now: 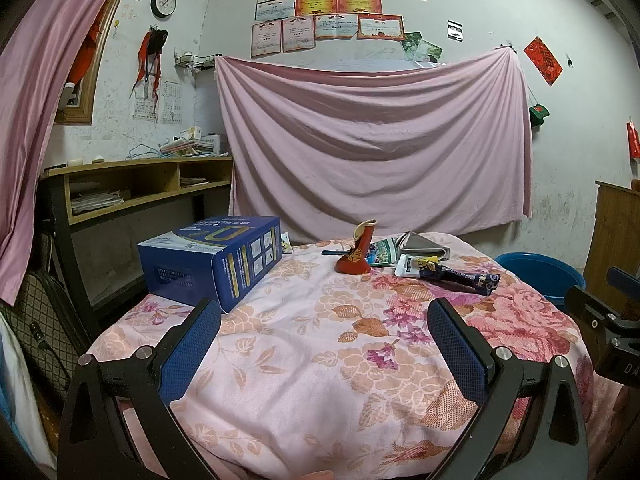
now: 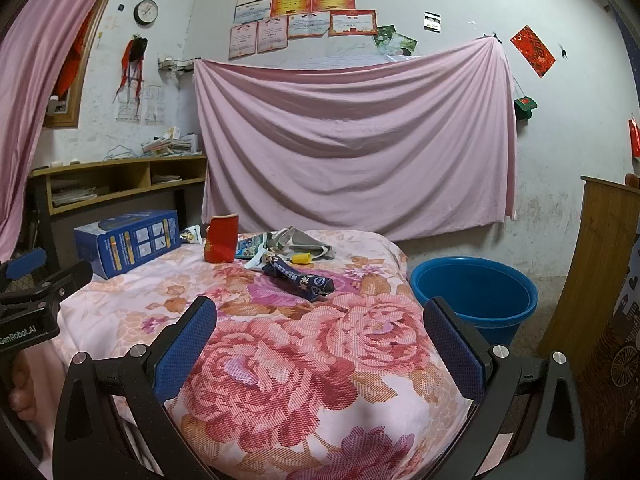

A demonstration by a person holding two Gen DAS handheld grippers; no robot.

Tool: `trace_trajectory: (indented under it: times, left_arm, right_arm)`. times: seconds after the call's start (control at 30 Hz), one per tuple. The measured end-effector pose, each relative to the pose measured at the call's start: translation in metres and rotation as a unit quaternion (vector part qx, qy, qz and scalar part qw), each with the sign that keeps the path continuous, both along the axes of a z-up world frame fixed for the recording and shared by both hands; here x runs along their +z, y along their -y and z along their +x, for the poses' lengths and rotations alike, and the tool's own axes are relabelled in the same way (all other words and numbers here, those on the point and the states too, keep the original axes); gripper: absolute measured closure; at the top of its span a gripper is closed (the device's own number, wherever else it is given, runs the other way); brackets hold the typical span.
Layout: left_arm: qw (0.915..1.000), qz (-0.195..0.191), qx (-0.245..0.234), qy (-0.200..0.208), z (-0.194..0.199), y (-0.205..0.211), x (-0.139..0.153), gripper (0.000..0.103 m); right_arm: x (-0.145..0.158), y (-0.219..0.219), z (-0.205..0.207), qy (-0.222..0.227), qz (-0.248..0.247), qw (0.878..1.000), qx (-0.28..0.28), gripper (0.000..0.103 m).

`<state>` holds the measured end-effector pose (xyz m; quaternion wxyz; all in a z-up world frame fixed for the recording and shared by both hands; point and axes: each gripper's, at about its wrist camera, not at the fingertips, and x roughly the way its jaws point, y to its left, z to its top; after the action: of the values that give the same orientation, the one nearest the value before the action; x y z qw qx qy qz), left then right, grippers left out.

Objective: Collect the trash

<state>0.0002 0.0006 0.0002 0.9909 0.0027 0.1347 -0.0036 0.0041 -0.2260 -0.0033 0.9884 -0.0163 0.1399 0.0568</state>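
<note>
Trash lies at the far end of a floral-covered table [image 1: 320, 360]: a red crumpled packet [image 1: 356, 254] standing up, a dark blue wrapper [image 1: 460, 276], a white tube with a yellow cap [image 1: 412, 266], a printed paper [image 1: 378, 254] and a grey wrapper [image 1: 420, 244]. A blue box [image 1: 212, 260] stands at the table's left. In the right wrist view I see the red packet [image 2: 221, 238], the dark wrapper [image 2: 300, 276] and a blue bucket [image 2: 476, 296] on the floor to the right. My left gripper [image 1: 324, 320] and right gripper [image 2: 320, 320] are open and empty, well short of the trash.
A pink sheet [image 1: 376, 140] hangs on the back wall. A wooden shelf desk [image 1: 136, 184] stands at the left, with a chair [image 1: 44, 320] beside the table. A wooden cabinet [image 2: 600, 264] stands at the right, past the bucket.
</note>
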Motion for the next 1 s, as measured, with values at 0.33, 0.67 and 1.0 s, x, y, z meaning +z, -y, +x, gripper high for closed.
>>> trace_trajectory:
  times: [0.33, 0.67, 1.0]
  left_arm:
    - [1.0, 0.0, 0.0, 0.0, 0.0, -0.0001, 0.0, 0.002]
    - [1.0, -0.001, -0.001, 0.0, 0.0004, 0.0011, 0.0009, 0.002]
    - [1.0, 0.0, 0.0, 0.0, 0.0005, 0.0016, -0.0012, 0.002]
  right_arm:
    - [0.0003, -0.0002, -0.0004, -0.001, 0.0, 1.0, 0.0, 0.0]
    - [0.0003, 0.0002, -0.0005, 0.0, 0.0, 1.0, 0.0, 0.0]
    - [0.001, 0.0002, -0.0011, 0.0, -0.001, 1.0, 0.001, 0.0]
